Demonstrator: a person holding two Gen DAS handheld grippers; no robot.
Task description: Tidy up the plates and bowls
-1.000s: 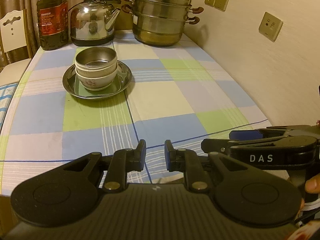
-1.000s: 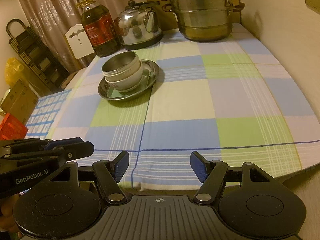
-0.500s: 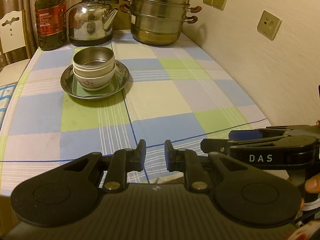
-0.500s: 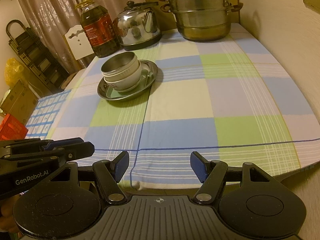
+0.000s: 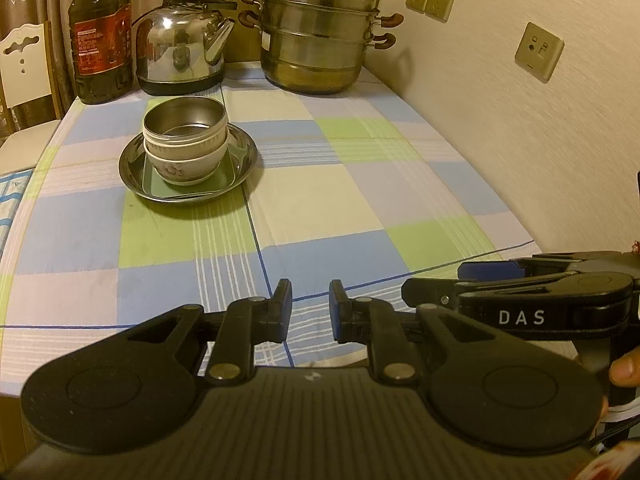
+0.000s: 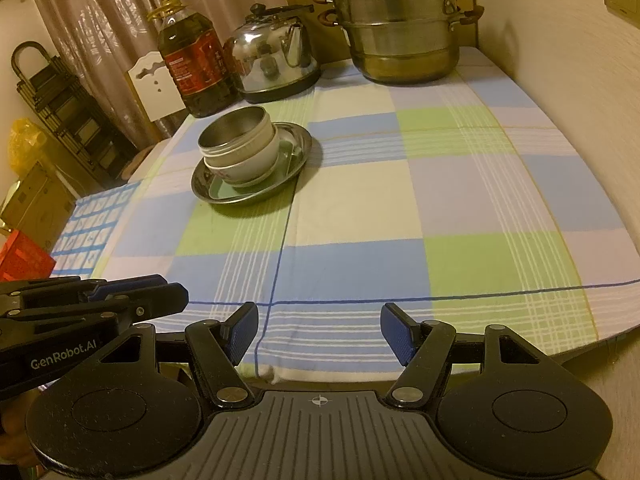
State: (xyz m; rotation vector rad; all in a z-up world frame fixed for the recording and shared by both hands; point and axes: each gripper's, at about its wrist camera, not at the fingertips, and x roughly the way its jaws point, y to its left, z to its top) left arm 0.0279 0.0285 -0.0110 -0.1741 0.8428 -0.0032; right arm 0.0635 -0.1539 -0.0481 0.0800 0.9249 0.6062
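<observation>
A steel plate (image 5: 244, 148) (image 6: 302, 140) sits at the left middle of the checked tablecloth. In it lies a green square dish (image 5: 154, 180) (image 6: 220, 191). On that stands a white flowered bowl (image 5: 184, 164) (image 6: 252, 166), and a steel bowl (image 5: 184, 124) (image 6: 236, 132) nests in its top. My left gripper (image 5: 310, 308) hovers over the table's near edge, far from the stack, its jaws a narrow gap apart and holding nothing. My right gripper (image 6: 319, 320) is beside it, wide open and empty. Each gripper shows in the other's view: the left gripper (image 6: 132, 292) and the right gripper (image 5: 480, 276).
At the back stand an oil bottle (image 5: 100, 40), a kettle (image 5: 180, 52) and a stacked steamer pot (image 5: 316, 40). A wall with sockets (image 5: 538, 52) runs along the right. A white chair (image 5: 24, 68) and a folded rack (image 6: 60, 100) stand left of the table.
</observation>
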